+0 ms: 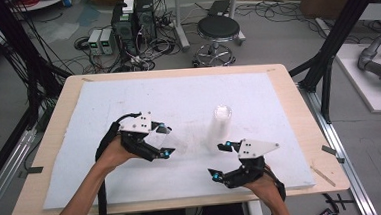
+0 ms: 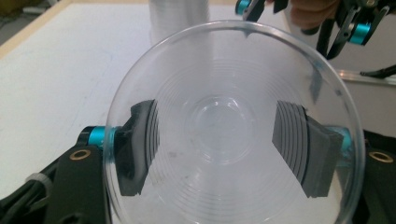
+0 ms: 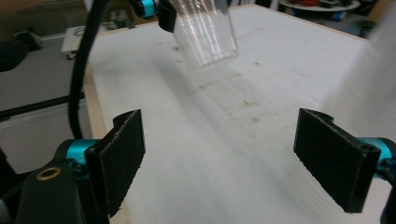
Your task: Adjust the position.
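A white foam sheet is laid over the wooden table; a stool and computers are seen beyond its far edge. A clear cup is pinched by the left gripper near the near-left side, beside a cup stack at mid-table. The right gripper's fingers are spread, empty.

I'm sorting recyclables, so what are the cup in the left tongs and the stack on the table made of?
The cup looks like thin clear plastic, glossy: the pads show through its wall, and moulded rings mark its base. The stack seems the same clear plastic, milky where walls overlap. Glass is less likely, though the look alone cannot rule it out.
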Motion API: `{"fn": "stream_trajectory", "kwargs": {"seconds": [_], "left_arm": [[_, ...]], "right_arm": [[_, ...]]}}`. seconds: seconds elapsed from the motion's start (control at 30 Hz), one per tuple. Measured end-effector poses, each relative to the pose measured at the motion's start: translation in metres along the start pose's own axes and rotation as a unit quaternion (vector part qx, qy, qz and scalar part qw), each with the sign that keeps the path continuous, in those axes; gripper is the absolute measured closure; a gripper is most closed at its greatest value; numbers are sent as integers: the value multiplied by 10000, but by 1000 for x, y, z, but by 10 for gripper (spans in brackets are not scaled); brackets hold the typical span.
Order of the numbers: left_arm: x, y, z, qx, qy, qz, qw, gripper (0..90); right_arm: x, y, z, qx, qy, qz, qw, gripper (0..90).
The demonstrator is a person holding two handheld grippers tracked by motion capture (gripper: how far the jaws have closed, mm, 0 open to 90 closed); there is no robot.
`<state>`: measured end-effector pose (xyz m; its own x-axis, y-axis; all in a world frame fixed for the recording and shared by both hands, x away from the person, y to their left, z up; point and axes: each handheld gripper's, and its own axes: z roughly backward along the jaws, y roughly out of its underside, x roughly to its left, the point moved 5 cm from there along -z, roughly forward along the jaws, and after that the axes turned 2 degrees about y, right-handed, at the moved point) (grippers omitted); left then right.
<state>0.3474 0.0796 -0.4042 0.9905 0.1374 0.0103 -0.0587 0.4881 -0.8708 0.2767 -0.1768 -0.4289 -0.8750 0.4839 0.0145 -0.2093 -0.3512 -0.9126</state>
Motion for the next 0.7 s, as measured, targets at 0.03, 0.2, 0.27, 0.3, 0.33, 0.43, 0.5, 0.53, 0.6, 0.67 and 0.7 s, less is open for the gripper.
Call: {"fn": "stream_trajectory", "kwargs": {"seconds": [0.03, 0.2, 0.27, 0.3, 0.33, 0.43, 0.5, 0.53, 0.6, 0.67, 0.7], "left_arm": [[2, 0, -1, 113, -44, -23, 9999, 314], [12, 1, -7, 986, -222, -99, 9948, 315], [15, 1, -8, 1197, -257, -102, 9924, 315], [17, 0, -8, 1311, -299, -110, 9909, 314], [19, 0, -8, 1416, -343, -140, 9892, 315], [22, 0, -9, 1637, -393, -175, 9856, 315], [23, 0, -9, 1753, -394, -184, 9836, 315], [24, 0, -10, 1769, -387, -157, 9833, 315], [24, 0, -11, 1788, -361, -136, 9831, 315], [25, 1, -12, 1846, -358, -128, 9821, 315], [25, 1, -14, 1877, -365, -131, 9815, 315]], "right_arm": [[-2, 3, 3, 0, 92, -35, 10000, 167], [-17, 18, 15, 21, 644, -287, 9975, 167], [-23, 26, 18, 54, 884, -403, 9953, 167], [-25, 28, 19, 62, 955, -443, 9944, 167], [-28, 31, 21, 63, 1046, -507, 9932, 167], [-34, 38, 24, 82, 1247, -599, 9903, 167], [-38, 41, 25, 84, 1367, -654, 9884, 167], [-40, 42, 25, 76, 1412, -674, 9877, 166], [-42, 43, 25, 53, 1465, -712, 9866, 167], [-43, 44, 25, 54, 1528, -744, 9854, 167], [-43, 45, 25, 38, 1557, -723, 9851, 167]]}}
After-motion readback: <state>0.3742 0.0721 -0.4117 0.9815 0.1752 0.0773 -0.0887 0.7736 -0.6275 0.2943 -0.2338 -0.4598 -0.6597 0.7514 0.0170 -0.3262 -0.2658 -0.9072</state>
